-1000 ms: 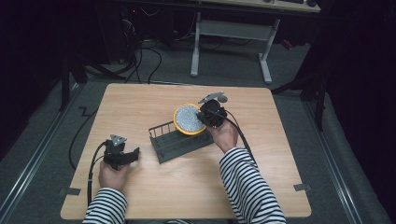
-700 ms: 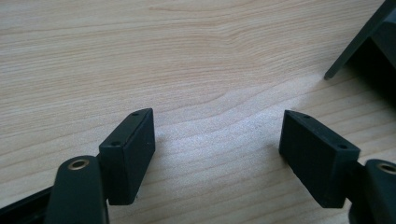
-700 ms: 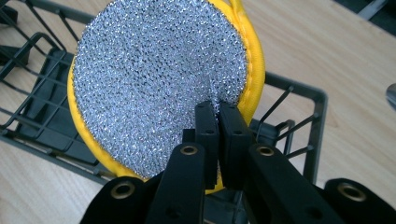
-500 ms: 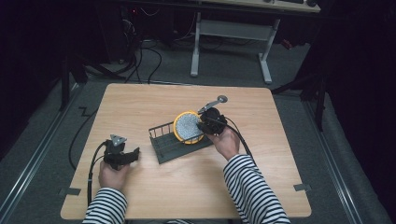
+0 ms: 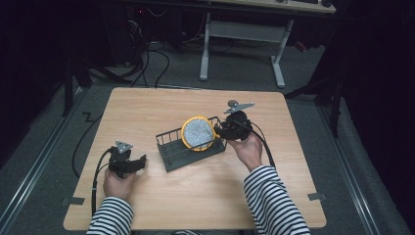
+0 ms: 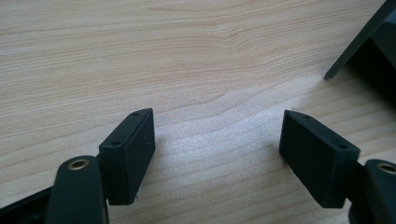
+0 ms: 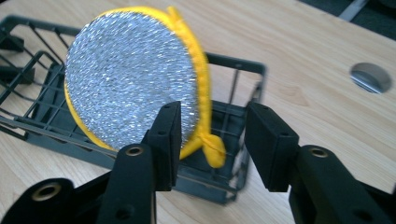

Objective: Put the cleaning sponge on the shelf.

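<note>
High view: round scrubber [image 5: 197,133] standing on edge in dark wire rack [image 5: 172,152], just beside right gripper [image 5: 221,131].

Right gripper view: jaws just been opening, parted, yellow rim between them, pads not pressing.

readable text: I find none | checked: rack [image 5: 192,147] and the scrubbing pad [image 5: 197,133] standing in it | labels, brands, numbers, signs: I can read nothing near the rack
</note>
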